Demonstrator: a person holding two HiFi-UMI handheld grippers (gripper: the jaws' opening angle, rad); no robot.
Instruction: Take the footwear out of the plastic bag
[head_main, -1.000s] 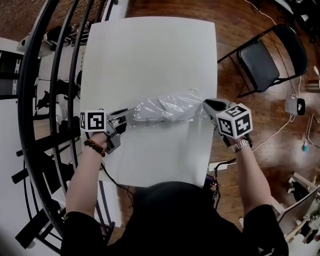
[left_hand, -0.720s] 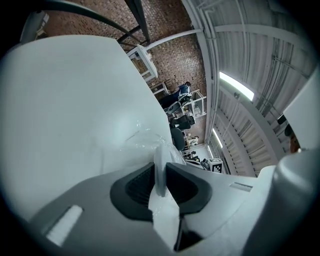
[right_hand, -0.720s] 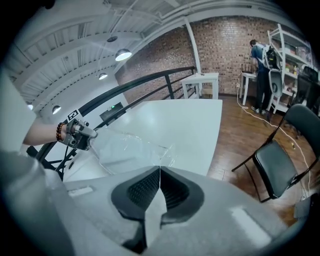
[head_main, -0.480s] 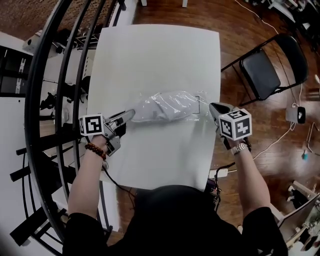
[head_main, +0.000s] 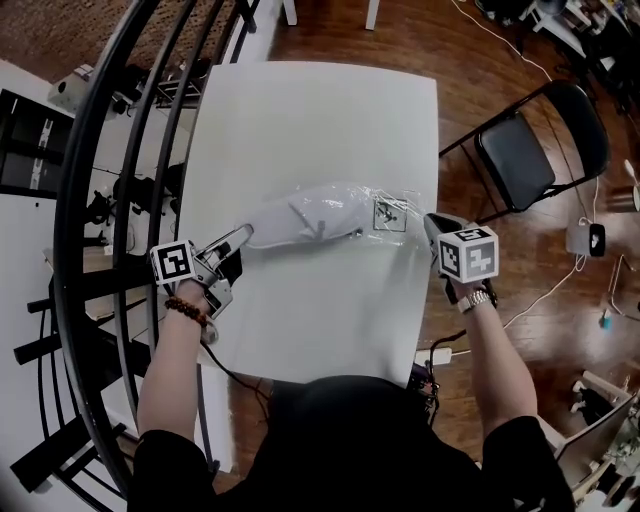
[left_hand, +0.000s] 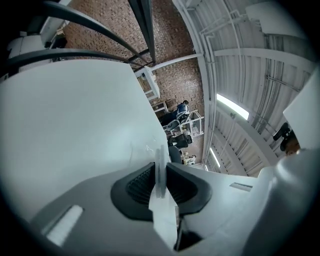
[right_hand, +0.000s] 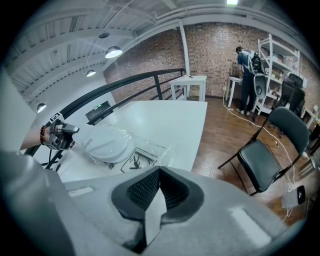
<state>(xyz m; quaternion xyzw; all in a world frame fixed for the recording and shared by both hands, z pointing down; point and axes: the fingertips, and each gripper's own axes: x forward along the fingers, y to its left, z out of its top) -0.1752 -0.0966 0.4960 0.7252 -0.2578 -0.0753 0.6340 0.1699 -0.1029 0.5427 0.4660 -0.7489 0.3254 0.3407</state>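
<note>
**Bag mid-table: L clamped on its left end, R shut on nothing**

- plastic bag (head_main: 372, 203): lies flat across the middle of the white table (head_main: 320, 110), long axis left-right in head view.
- White footwear (head_main: 305, 215): sits in the bag's left/mid part. Clear film shows around it in the R gripper view. Can't tell if its left tip pokes out of the film.
- Printed warning label (head_main: 388, 213): on the film at the bag's right end.
- L gripper (head_main: 244, 233): at the bag's left end, pointing along the bag, roughly level.
  - Jaws have just been closing in and are now nearly together.
  - A thin pale edge (left_hand: 159, 170) is pinched between the pads and sticks up past them.
  - Can't tell if that edge is film or footwear.
- R gripper (head_main: 431, 220): just beside the bag's right end, by the table's right edge, angled down.
  - Jaws fully together, nothing between the pads.
  - Bag lies ahead of them in the R gripper view, no contact visible.
- Surroundings: black folding chair (head_main: 522, 150) on the wood floor right of the table, black railing (head_main: 100, 200) along the left side.
</note>
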